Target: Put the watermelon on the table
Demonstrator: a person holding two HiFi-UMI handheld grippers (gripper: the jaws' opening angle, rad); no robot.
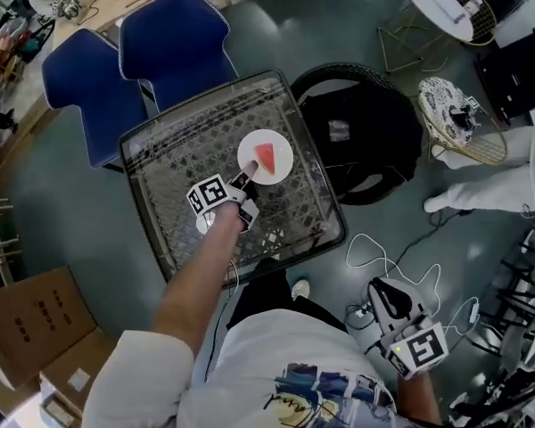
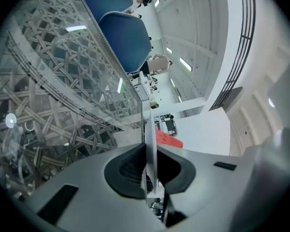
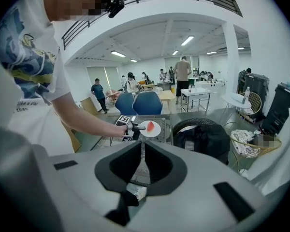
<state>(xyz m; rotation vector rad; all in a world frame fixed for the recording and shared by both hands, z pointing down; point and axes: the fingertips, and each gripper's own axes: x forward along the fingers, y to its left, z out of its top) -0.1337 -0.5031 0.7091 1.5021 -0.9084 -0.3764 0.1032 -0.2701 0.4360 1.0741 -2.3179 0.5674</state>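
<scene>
Clamping rim of white plate [image 1: 251, 148] in left gripper [image 1: 247, 177], jaws pressed on it edge-on. Watermelon slice [image 1: 266, 158] lying near plate centre. Plate held over glass-topped wicker table [image 1: 178, 150]; contact with top not discernible. Right gripper [image 1: 385, 294] low at person's side, jaws together, empty. Blue chairs [image 1: 174, 43] beyond table.

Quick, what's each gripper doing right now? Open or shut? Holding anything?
Left gripper: closed on the rim of the plate, with the watermelon on it.
Right gripper: closed, holding nothing.
</scene>
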